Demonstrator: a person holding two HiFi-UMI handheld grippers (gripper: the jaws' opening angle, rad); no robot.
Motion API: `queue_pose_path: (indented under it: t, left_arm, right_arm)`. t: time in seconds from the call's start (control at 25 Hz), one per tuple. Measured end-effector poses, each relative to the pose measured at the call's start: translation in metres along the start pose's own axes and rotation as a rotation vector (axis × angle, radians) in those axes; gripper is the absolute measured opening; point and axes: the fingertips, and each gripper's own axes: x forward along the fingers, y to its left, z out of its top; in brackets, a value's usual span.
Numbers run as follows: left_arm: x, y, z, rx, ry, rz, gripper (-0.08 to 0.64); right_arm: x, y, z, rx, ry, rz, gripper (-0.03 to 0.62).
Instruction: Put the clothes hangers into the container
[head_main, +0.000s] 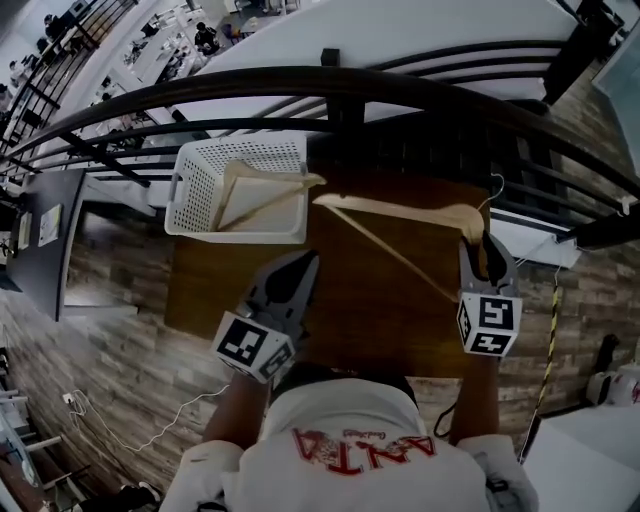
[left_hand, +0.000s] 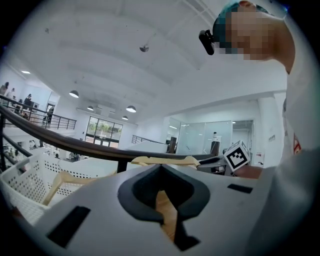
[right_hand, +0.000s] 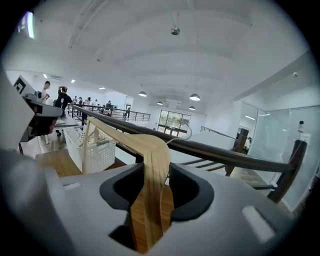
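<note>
Clamping one arm of the pale wooden clothes hanger (right_hand: 125, 137), right gripper (right_hand: 152, 172) is holding it over the brown wooden table (head_main: 370, 310); left gripper (head_main: 298, 268) is riding closed, empty. Farther, upper left: white perforated plastic basket (head_main: 195, 200). Risk: off-centre grip letting hanger swing, snagging the rim. Only head view is showing that gap.

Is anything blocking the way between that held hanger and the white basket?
Nothing stands between. The hanger in the right tool nearly reaches the basket; another hanger inside pokes over the facing rim.
</note>
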Motion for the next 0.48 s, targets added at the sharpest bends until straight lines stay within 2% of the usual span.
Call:
queue_pose_path:
  t: [0.48]
  left_arm:
    - [-0.078,0.075,0.029,-0.018,-0.102,0.136,0.008]
  right_arm:
    - [0.036,0.102,0.078,-0.133,-0.071,0.13,0.153]
